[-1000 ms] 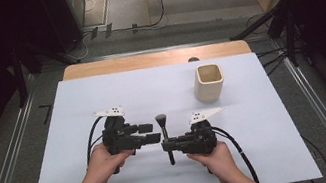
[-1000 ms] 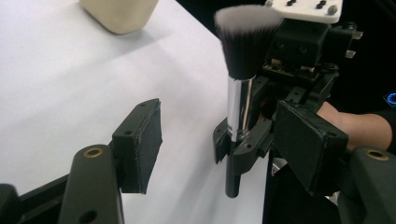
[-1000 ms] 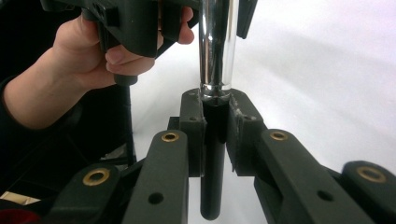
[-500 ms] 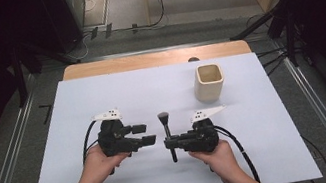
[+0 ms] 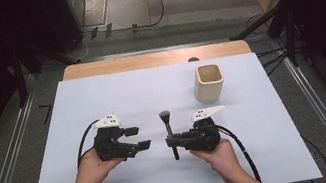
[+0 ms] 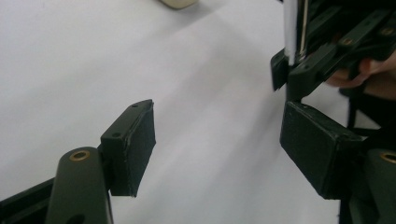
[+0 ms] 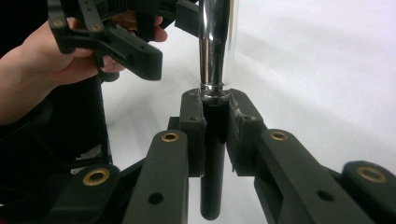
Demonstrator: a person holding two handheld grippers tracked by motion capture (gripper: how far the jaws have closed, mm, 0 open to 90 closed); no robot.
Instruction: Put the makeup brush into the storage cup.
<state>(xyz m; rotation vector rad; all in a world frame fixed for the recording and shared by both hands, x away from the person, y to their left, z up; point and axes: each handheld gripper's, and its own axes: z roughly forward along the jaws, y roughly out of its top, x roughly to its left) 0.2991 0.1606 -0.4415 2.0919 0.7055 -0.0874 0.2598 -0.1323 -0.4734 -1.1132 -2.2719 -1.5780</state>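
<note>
The makeup brush (image 5: 169,131) lies low over the bench (image 5: 100,92), its black handle clamped in the right claw (image 5: 175,142). The left claw (image 5: 139,137), just beside it, has just been opening, nothing between its pads. A beige cup (image 5: 209,83) stands well apart.

looked all over and there's nothing readable here, no words, labels, brand marks or numbers on anything in any of the views.

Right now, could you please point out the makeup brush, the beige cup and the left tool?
makeup brush (image 5: 165,117): high view, on its dark bristle head.
beige cup (image 5: 210,90): high view, on its front wall.
left tool (image 5: 137,138): high view, midway between its fingertips.
</note>
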